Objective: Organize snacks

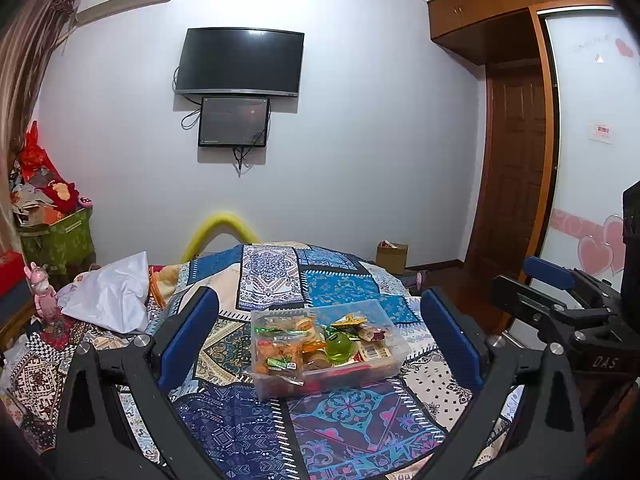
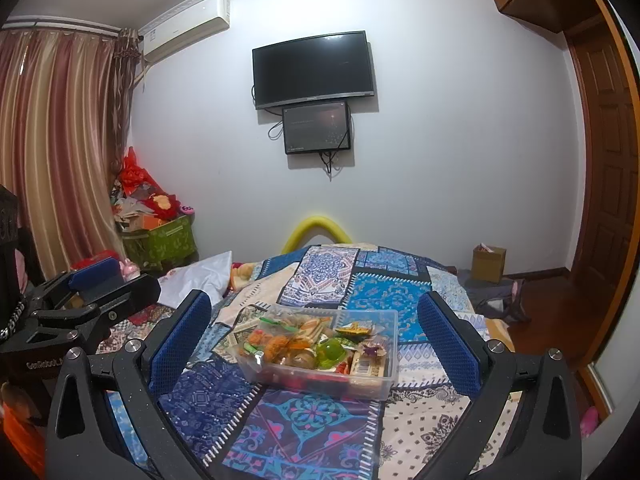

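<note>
A clear plastic box (image 1: pixel 394 366) (image 2: pixel 390 376) sits in the middle of the round table with the blue patchwork cloth (image 1: pixel 340 432) (image 2: pixel 304 428). Several wrapped snacks fill it, among them a green jelly cup (image 1: pixel 340 347) (image 2: pixel 331 352) and orange packets (image 1: pixel 276 354) (image 2: pixel 272 346). My left gripper (image 1: pixel 320 338) is open and held back from the box, nothing between its blue pads. My right gripper (image 2: pixel 314 340) is open too, equally back from the box and empty. Each gripper shows at the edge of the other's view.
A white bag (image 1: pixel 108 296) (image 2: pixel 200 280) lies on bedding left of the table. A green bin of clutter (image 1: pixel 56 236) (image 2: pixel 160 240) stands by the curtain (image 2: pixel 52 140). A cardboard box (image 1: pixel 392 256) (image 2: pixel 488 262) is on the floor by the wooden door (image 1: pixel 516 168). Screens hang on the wall.
</note>
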